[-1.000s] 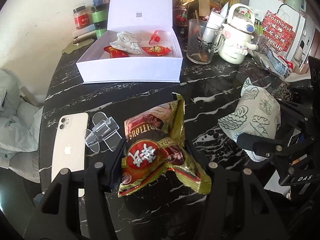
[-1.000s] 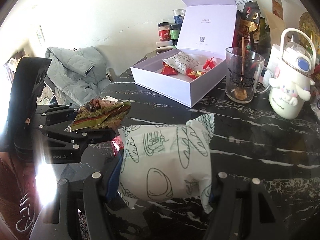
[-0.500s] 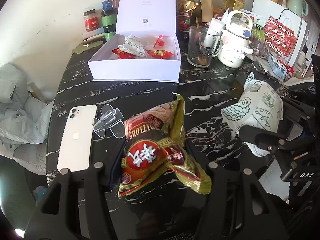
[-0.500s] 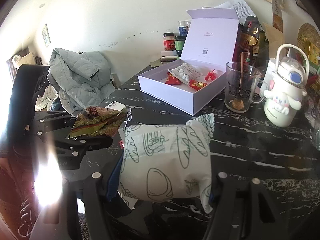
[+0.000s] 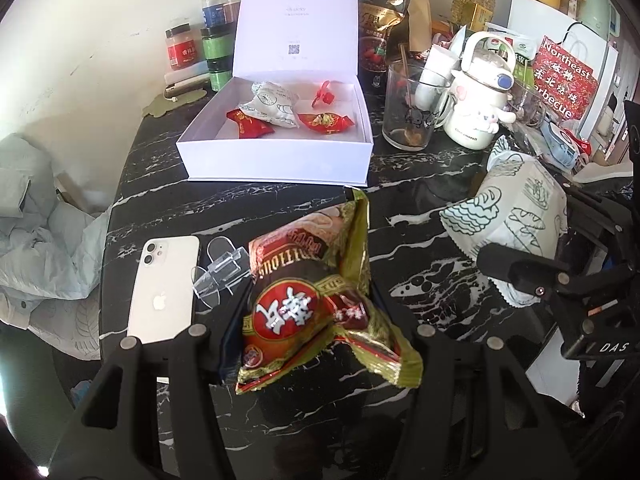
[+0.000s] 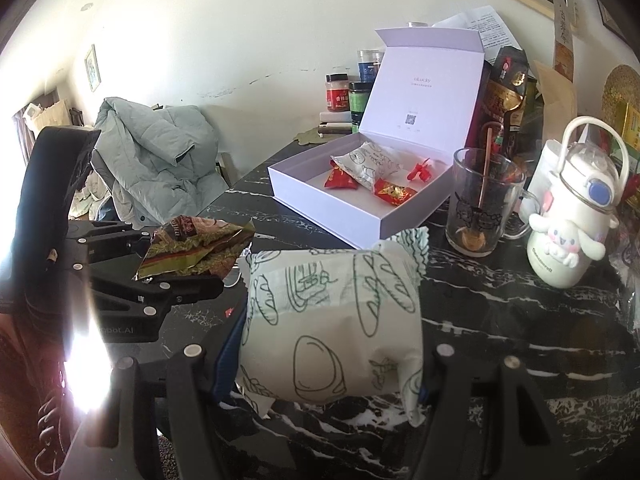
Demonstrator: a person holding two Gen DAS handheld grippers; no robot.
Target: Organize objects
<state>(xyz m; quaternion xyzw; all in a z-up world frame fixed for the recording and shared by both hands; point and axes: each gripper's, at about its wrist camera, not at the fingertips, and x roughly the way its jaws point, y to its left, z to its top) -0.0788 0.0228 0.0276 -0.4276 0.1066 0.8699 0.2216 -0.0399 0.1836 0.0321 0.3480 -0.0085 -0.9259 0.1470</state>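
My left gripper (image 5: pixel 316 328) is shut on a red-and-gold snack packet (image 5: pixel 308 300) and holds it above the black marble table (image 5: pixel 420 272). My right gripper (image 6: pixel 332 356) is shut on a white bread packet with green drawings (image 6: pixel 336 320), also held above the table. Each gripper shows in the other's view: the right one (image 5: pixel 520 264) with its bread packet (image 5: pixel 512 216), the left one (image 6: pixel 176 276) with its snack packet (image 6: pixel 192 248). An open white box (image 5: pixel 280 156) stands at the far side and holds another bread packet (image 5: pixel 272 102), two red candies and a red clip.
A white phone (image 5: pixel 164 288) and a clear plastic stand (image 5: pixel 220 272) lie left of the held snack. A glass mug (image 5: pixel 412 108), a white cartoon bottle (image 5: pixel 480 96), jars (image 5: pixel 200 44) and bags crowd the back. A grey jacket (image 6: pixel 152 160) lies beyond the table's left edge.
Both grippers have drawn back and risen a little, with their packets still held. The box and back clutter look farther away.
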